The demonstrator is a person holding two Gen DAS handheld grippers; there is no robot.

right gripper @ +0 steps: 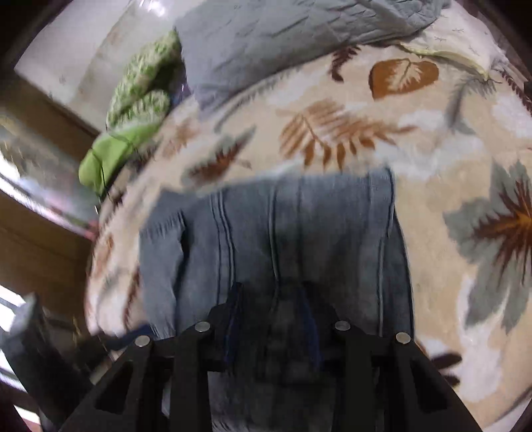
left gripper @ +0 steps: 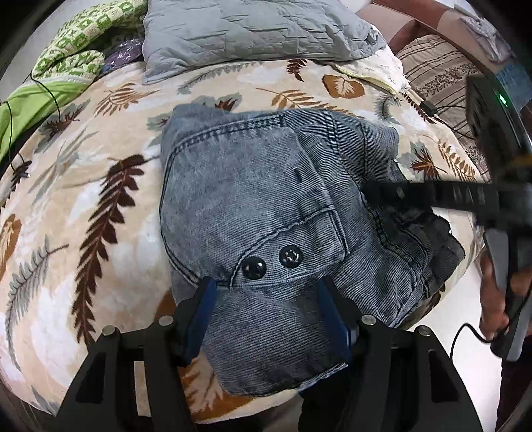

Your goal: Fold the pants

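Crowding jeans (left gripper: 266, 206): grey quilt (left gripper: 259, 30)

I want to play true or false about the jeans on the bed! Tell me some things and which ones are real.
1. The jeans lie in a folded bundle on a leaf-patterned blanket. True.
2. The jeans are bright red. False: they are faded blue denim.
3. Two dark round buttons show on the jeans. True.
4. The left gripper has its fingers squeezed shut. False: its blue fingers stand apart, denim between them.
5. A grey quilt lies at the far side of the bed. True.
6. The right gripper is far from the jeans. False: it reaches over them.
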